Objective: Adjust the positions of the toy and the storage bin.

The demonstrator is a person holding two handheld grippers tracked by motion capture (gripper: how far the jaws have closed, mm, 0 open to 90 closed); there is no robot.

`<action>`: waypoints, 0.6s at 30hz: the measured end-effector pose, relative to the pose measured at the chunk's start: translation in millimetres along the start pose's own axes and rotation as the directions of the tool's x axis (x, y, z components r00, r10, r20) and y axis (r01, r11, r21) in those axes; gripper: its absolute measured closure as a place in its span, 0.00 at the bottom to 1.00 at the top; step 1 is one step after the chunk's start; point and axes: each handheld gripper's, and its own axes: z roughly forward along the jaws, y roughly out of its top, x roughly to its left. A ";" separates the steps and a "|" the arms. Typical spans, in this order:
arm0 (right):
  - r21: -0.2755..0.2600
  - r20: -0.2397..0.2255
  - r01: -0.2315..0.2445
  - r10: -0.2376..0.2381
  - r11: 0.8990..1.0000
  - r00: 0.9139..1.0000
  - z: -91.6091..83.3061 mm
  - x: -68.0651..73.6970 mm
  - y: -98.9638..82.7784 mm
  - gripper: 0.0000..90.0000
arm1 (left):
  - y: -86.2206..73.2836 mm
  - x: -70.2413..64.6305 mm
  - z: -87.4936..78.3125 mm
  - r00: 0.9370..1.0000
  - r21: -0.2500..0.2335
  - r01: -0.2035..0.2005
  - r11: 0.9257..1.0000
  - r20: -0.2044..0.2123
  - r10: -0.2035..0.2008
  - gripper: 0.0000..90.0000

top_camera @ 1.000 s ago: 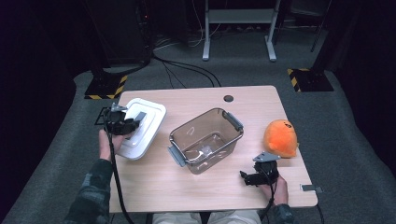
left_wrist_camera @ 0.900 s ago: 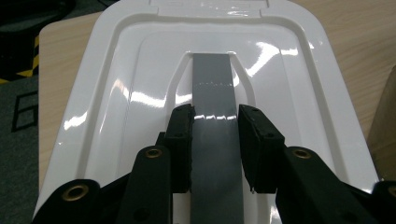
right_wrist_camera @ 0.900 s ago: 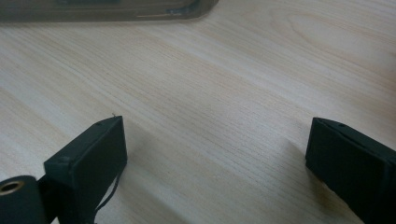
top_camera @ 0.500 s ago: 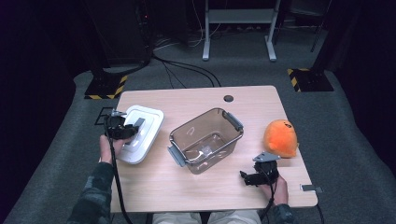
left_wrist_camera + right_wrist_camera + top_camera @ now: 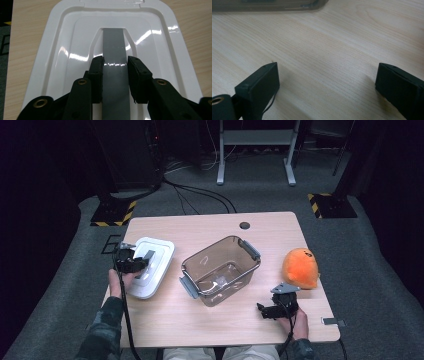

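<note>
A white lid (image 5: pixel 159 251) with a grey strip handle (image 5: pixel 113 45) lies at the table's left side. My left gripper (image 5: pixel 143 261) is over it, shut on that handle; in the left gripper view the lid (image 5: pixel 62 37) lies under my gripper (image 5: pixel 115 75), whose pads press the strip from both sides. A clear smoky container (image 5: pixel 200 257) with grey end latches stands empty at the middle. My right gripper (image 5: pixel 263 310) rests low near the front right edge, and in its own view this gripper (image 5: pixel 327 80) is open over bare wood.
An orange plush toy (image 5: pixel 300 267) sits at the right, just behind the right gripper. The wooden table (image 5: pixel 210 225) has a round cable hole (image 5: pixel 244 225) at the back. The container's base edge (image 5: pixel 274 6) lies ahead of the right gripper's jaws.
The left gripper has come down and toward the near side with the white lid in its grip. The right gripper has stayed where it was.
</note>
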 end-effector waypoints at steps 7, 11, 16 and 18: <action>0.000 0.001 0.001 -0.001 1.000 1.000 -0.1 -0.2 0.0 0.05 | -5.0 1.9 7.3 0.999 0.006 0.028 1.000 -0.014 -0.028 0.74; 0.000 0.002 0.001 -0.001 1.000 1.000 -0.1 -0.2 0.0 0.05 | -7.9 -0.5 12.8 0.999 0.030 0.037 0.999 -0.039 -0.035 0.74; 0.000 0.003 0.000 0.000 1.000 1.000 -0.1 -0.2 0.0 0.05 | -13.5 -2.4 19.6 0.998 0.026 0.053 0.998 -0.041 -0.052 0.74; 0.000 0.003 0.001 -0.001 1.000 1.000 -0.1 -0.2 0.0 0.05 | -15.3 -2.0 21.7 0.997 0.036 0.060 0.998 -0.051 -0.059 0.74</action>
